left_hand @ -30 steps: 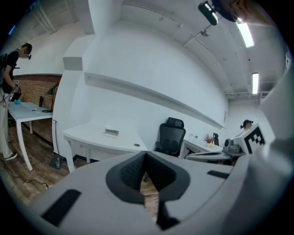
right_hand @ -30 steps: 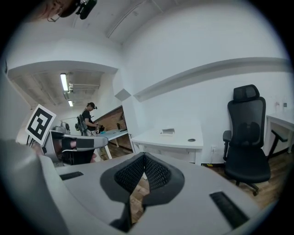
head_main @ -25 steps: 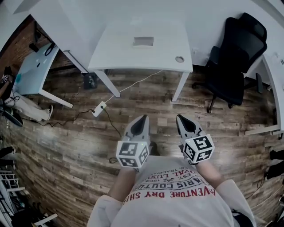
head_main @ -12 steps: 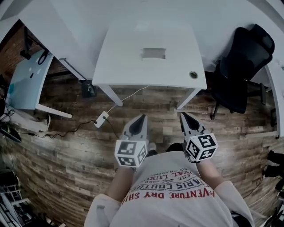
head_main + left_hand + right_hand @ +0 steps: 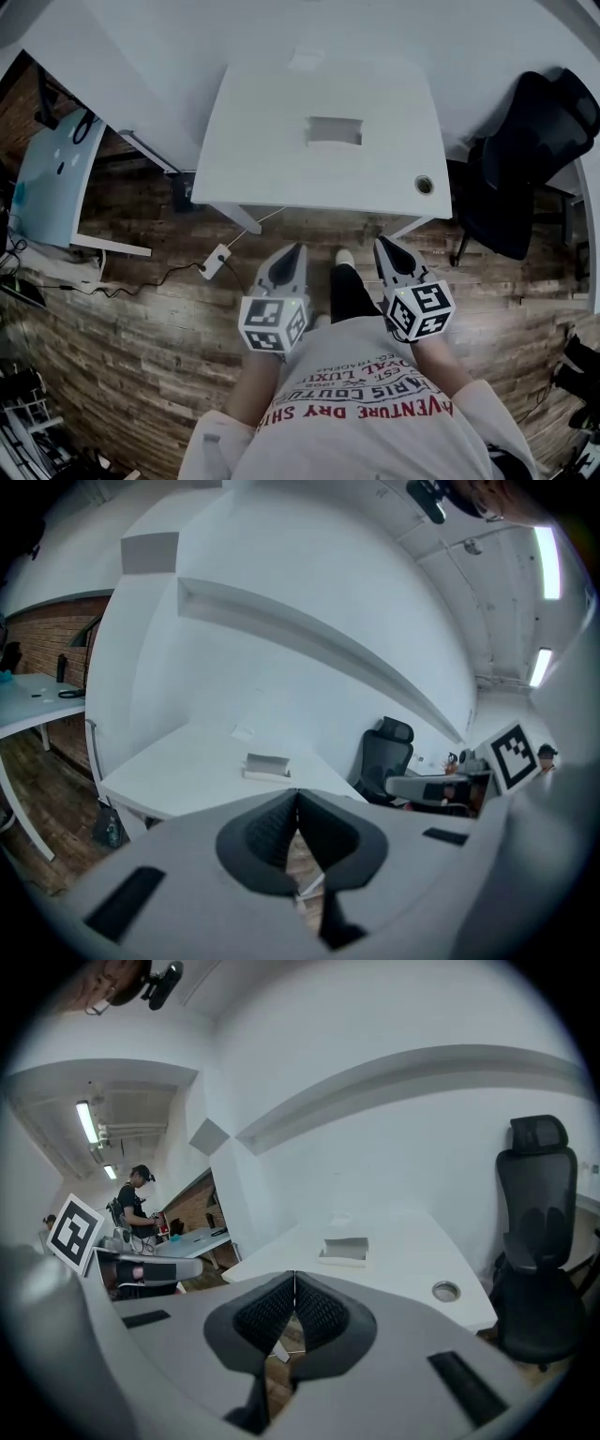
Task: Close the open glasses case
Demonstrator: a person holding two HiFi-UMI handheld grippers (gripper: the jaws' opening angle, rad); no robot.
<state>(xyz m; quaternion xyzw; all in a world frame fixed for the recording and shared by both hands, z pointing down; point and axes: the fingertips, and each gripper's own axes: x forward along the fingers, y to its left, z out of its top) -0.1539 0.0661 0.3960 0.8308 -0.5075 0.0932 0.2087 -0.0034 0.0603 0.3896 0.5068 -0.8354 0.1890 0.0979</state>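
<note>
Both of my tongs are closed and hold nothing: the jaws of my left tongs (image 5: 297, 794) meet at their tips, and so do those of my right tongs (image 5: 294, 1277). I hold the two side by side in front of my chest, above the wooden floor (image 5: 141, 309). They point toward the white table (image 5: 253, 141) and stop short of its near edge. The glasses case (image 5: 335, 130) lies open near the middle of that table, well apart from both tongs, with nothing else beside it. A round cable hole (image 5: 424, 185) sits near the table's right front corner. A black office chair (image 5: 530, 150) stands just to the right of the table. On the floor to the left of my left tongs lies a white power strip (image 5: 215, 262) with its cord trailing off. A pale blue side table (image 5: 52, 178) stands at the far left.
</note>
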